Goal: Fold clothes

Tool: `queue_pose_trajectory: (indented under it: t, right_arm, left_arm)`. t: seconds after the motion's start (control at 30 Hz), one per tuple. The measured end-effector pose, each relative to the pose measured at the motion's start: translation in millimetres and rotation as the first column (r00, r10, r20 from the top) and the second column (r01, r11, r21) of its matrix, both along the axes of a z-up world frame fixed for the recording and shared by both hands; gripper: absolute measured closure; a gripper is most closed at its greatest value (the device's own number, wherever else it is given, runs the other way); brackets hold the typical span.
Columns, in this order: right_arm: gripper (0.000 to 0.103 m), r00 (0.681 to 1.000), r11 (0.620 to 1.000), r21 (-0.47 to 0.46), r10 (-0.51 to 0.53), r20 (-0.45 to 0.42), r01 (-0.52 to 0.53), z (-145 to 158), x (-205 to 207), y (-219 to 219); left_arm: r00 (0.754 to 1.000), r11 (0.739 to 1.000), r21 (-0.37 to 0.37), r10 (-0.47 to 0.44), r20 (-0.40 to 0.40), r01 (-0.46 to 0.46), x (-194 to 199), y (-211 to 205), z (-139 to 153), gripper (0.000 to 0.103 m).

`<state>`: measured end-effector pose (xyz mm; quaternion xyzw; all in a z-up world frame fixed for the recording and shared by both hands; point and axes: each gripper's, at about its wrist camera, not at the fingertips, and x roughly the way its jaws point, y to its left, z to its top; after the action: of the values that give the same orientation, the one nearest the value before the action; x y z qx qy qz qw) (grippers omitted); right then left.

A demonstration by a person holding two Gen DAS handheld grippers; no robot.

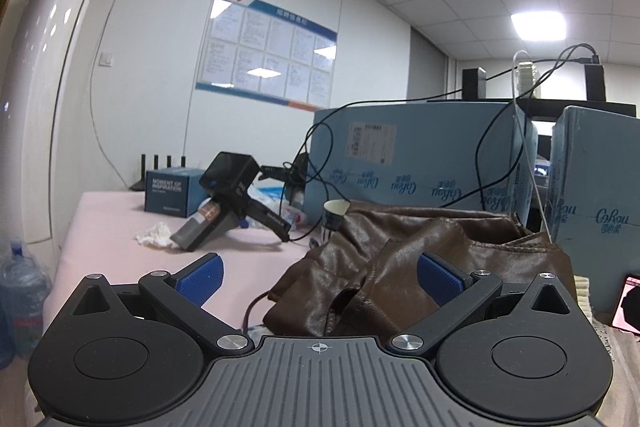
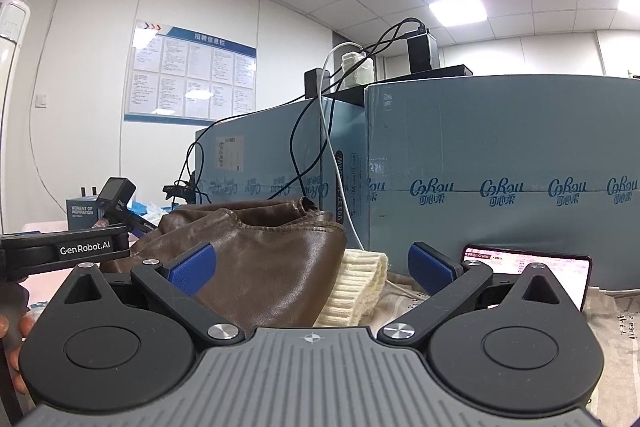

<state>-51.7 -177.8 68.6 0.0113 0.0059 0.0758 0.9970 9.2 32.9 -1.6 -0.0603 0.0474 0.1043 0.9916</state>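
A crumpled brown leather garment lies heaped on the pink table, just ahead of my left gripper, which is open with nothing between its blue pads. From the right wrist, the same brown garment fills the space ahead and to the left. A cream ribbed knit piece lies against its right side. My right gripper is open and empty, low in front of both. The left gripper's black body shows at the left edge, with a hand below it.
Big blue cartons wall off the back and right, with cables draped over them. A phone with a lit screen leans on a carton. A spare gripper device, a small blue box, a paper cup and tissue sit farther back.
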Motion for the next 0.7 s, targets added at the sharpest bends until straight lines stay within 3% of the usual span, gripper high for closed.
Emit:
queue_pose_trajectory:
  t: [0.13, 0.3, 0.7]
  right_arm:
    - [0.000, 1.000, 1.000, -0.011, -0.010, -0.025, 0.010, -0.3, 4.2, 2.0]
    - [0.000, 1.000, 1.000, -0.010, -0.013, -0.028, 0.013, -0.6, 4.6, 1.9]
    - [0.000, 0.999, 1.000, 0.005, -0.007, -0.032, 0.007, -0.1, 5.5, 0.7]
  left_arm:
    - [1.000, 1.000, 0.024, -0.001, 0.005, 0.001, -1.2, -4.2, 0.0, 0.000]
    - [1.000, 0.999, -0.027, -0.028, 0.006, 0.028, -0.7, 4.1, 0.0, 0.000]
    - [0.999, 0.999, -0.017, -0.035, 0.008, 0.036, 0.3, 1.7, -0.4, 0.000]
